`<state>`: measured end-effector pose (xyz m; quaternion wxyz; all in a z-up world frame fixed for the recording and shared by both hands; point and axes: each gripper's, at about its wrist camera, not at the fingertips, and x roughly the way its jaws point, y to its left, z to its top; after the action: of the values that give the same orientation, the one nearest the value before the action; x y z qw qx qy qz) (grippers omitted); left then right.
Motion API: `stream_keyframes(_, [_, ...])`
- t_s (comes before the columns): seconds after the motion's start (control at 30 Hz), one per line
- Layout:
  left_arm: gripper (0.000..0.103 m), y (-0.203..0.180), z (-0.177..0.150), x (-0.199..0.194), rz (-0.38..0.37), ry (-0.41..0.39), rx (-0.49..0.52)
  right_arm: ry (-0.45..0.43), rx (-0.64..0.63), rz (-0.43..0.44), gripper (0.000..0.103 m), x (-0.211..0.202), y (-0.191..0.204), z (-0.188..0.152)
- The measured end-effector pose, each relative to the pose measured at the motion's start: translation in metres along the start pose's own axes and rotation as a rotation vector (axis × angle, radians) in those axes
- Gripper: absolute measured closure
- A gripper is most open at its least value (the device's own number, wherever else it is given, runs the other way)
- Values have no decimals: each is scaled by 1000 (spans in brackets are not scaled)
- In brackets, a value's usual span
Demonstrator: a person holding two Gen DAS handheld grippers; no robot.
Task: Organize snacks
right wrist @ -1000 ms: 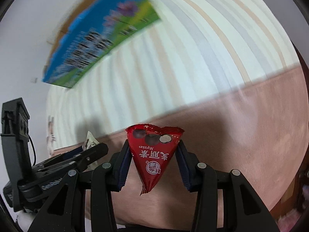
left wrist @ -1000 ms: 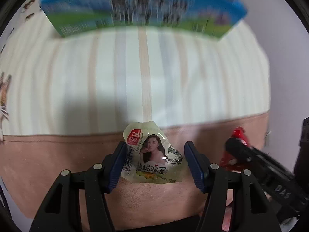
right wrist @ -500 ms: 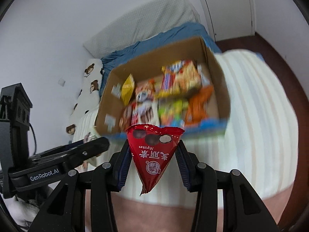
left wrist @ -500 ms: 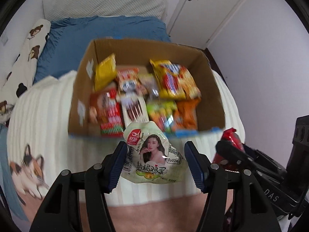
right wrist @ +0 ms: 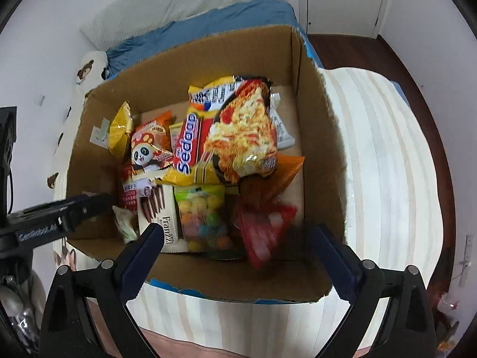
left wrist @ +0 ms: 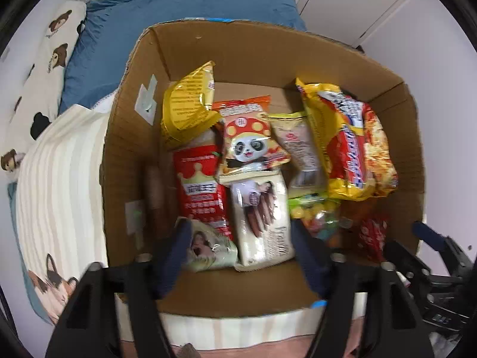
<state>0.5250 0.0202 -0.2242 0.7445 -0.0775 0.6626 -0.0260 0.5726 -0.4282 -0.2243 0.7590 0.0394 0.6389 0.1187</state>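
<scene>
Below both grippers stands an open cardboard box (left wrist: 262,41) (right wrist: 316,137) full of snacks. My left gripper (left wrist: 241,256) hangs over its near side, jaws opening. The pale green egg packet (left wrist: 208,247) is blurred, leans by the left finger and is not pinched. It also shows as a pale egg packet (right wrist: 125,223) in the right wrist view. My right gripper (right wrist: 238,256) is opening wide. The red triangular chocolate packet (right wrist: 262,229) is blurred and free between and below its fingers, inside the box. This red packet (left wrist: 372,232) lies at the box's right end.
In the box lie a yellow noodle pack (right wrist: 238,137), a panda packet (left wrist: 247,143), a white biscuit pack (left wrist: 262,217) and a candy bag (right wrist: 202,217). The box sits on a striped cream blanket (right wrist: 387,164). Behind is a blue sheet (left wrist: 184,3).
Both grippers have travelled from the blanket's edge to above the box. Both have opened and let go of their packets, which now sit loose in the box.
</scene>
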Motion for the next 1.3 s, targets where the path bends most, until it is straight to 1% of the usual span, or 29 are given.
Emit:
stream_keyframes(0.03, [17, 1, 0, 2, 5, -2, -2, 4, 0, -8, 2, 2, 0, 0])
stream_keyframes(0.1, [11, 3, -2, 5, 19, -4, -2, 13, -4, -22, 2, 4, 0, 0])
stream_keyframes(0.13, [9, 4, -3, 6, 26, -2, -3, 19, -5, -29, 2, 7, 0, 0])
stream_keyframes(0.27, [8, 5, -9, 8, 18, -1, -9, 30, -9, -60, 2, 11, 3, -2])
stream_keyframes(0.33, [8, 5, -13, 6, 24, -20, -16, 27, -7, -71, 2, 12, 4, -3])
stream_keyframes(0.4, [8, 4, -17, 2, 63, -44, -22, 25, -8, -77, 2, 11, 5, -5])
stream_keyframes(0.5, [8, 5, -23, -2, 61, -67, -31, 23, -1, -74, 2, 10, 6, -7])
stream_keyframes(0.73, [8, 3, -36, -17, 66, -114, -32, -14, -2, -78, 2, -3, 9, -13])
stream_keyframes(0.87, [8, -1, -48, -34, 66, -158, -26, -59, 2, -73, 2, -21, 12, -20])
stream_keyframes(1.0, [8, -6, -65, -60, 78, -234, -17, -116, -3, -71, 2, -45, 14, -33])
stream_keyframes(1.13, [8, -13, -86, -85, 86, -312, 4, -193, -7, -78, 2, -76, 17, -54])
stream_keyframes(1.3, [8, -22, -125, -125, 84, -414, 23, -289, -29, -74, 1, -120, 23, -89])
